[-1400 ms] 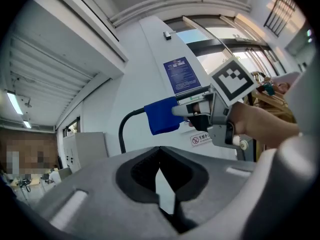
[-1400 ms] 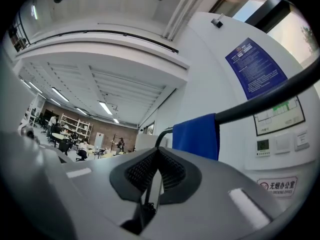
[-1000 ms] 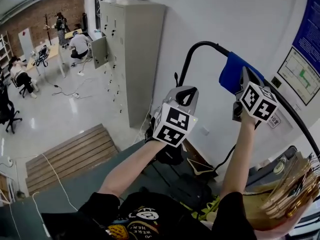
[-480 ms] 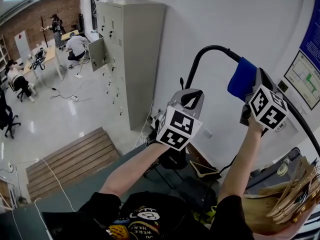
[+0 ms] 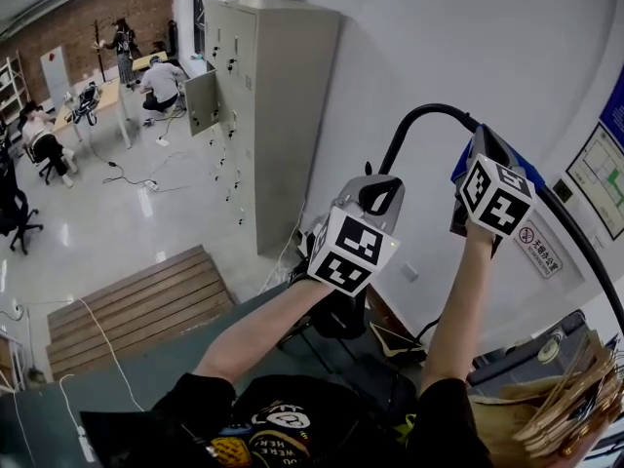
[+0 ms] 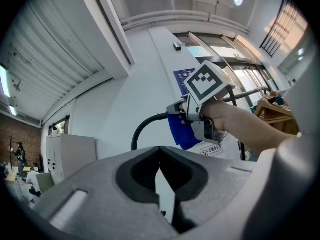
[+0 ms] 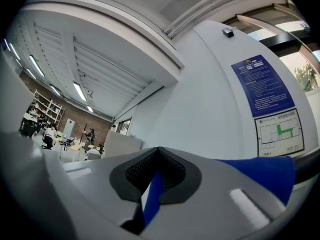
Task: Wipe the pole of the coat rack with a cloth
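Observation:
The coat rack's black pole [image 5: 421,115] curves up from the left and slopes down to the right along the white wall. My right gripper [image 5: 485,147] is raised to the pole just past the bend, shut on a blue cloth [image 5: 459,172] that drapes over it. In the right gripper view the cloth [image 7: 265,176] is pinched between the jaws and spreads right toward the pole [image 7: 308,161]. My left gripper [image 5: 380,183] hangs lower and to the left, apart from the pole, shut and empty. The left gripper view looks past its gripper [image 6: 159,151] at the cloth [image 6: 181,131] and pole [image 6: 142,129].
A tall grey locker cabinet [image 5: 283,105] stands against the wall to the left. Several wooden hangers [image 5: 575,398] bunch at the lower right. Posters [image 5: 600,178] hang on the wall behind the pole. A wooden pallet [image 5: 146,300] lies on the floor below; people sit at desks [image 5: 107,100] far off.
My right gripper has slid the cloth a little up the pole toward the bend, and its marker cube now covers most of the cloth. The left gripper has hardly moved.

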`<state>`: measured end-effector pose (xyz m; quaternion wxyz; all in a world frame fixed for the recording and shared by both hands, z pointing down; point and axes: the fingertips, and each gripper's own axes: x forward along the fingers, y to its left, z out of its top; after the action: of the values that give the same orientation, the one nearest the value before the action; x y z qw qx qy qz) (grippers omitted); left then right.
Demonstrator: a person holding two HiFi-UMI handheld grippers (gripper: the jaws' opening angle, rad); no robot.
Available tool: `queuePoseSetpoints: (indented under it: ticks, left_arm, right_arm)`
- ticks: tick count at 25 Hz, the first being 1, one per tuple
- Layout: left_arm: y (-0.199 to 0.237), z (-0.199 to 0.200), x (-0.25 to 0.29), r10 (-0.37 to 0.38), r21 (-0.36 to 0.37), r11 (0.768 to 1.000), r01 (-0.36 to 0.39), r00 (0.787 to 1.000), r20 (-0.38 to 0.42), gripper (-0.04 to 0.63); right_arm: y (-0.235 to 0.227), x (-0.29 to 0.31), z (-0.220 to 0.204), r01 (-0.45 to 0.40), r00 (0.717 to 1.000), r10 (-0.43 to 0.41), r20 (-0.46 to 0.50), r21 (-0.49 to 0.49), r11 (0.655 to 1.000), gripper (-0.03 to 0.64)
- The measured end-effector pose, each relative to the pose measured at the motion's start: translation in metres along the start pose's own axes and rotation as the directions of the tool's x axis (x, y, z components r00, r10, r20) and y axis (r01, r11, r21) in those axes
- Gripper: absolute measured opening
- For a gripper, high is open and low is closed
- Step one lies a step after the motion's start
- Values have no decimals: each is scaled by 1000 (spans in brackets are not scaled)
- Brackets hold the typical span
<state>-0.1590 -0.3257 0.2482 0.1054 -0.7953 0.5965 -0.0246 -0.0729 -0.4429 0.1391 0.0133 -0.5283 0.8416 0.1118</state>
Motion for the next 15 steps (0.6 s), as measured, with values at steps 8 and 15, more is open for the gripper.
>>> queuePoseSetpoints:
  ticks: [8, 15]
  left_arm:
    - [15, -5, 5, 28, -4, 1000, -28, 1000, -8, 3]
    - [12, -4, 7, 15, 3, 1000, -15, 1000, -4, 3]
  right_arm:
    - [19, 20, 3, -29, 999, 29, 16, -18, 999, 0]
    - [21, 13, 4, -36, 999, 37, 21, -27, 999, 0]
